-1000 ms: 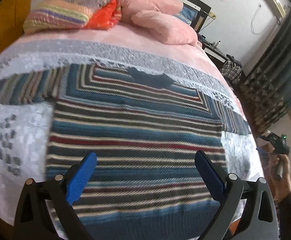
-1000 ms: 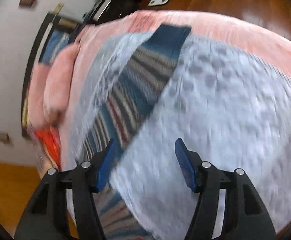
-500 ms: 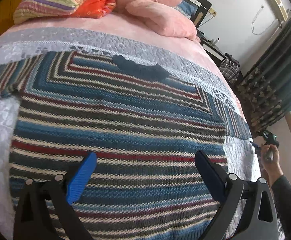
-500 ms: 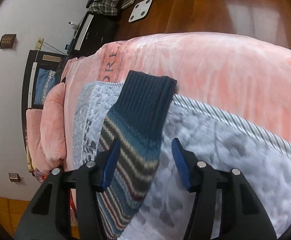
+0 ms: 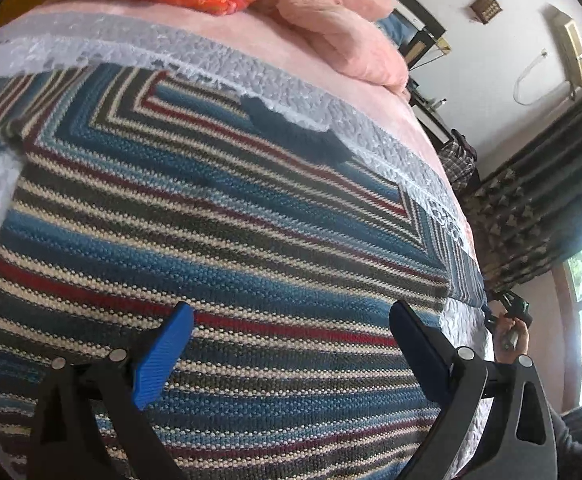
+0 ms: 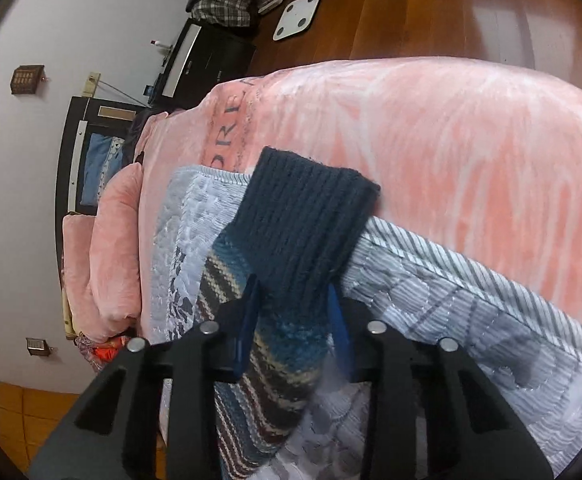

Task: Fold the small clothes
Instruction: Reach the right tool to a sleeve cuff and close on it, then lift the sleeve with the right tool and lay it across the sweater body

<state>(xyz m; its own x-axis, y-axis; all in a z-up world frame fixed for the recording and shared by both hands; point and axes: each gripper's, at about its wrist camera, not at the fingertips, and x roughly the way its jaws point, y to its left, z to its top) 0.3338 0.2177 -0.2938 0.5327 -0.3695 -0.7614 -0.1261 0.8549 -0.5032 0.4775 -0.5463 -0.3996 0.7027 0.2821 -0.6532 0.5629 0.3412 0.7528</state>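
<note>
Bedroom quilt (image 6: 471, 312) lies under my work. My right gripper (image 6: 293, 322) has narrowed from wide apart a second ago to pinching the sweater sleeve (image 6: 287, 344) just below its navy cuff (image 6: 311, 216), which points to one o'clock: the sleeve fold can start. My left gripper (image 5: 291, 332) stays spread wide over the striped sweater (image 5: 219, 240), closer than before, holding nothing. Only the left view shows the collar (image 5: 295, 136) at twelve o'clock and my right hand (image 5: 511, 332) at three; only the right shows the cuff and the floor.
</note>
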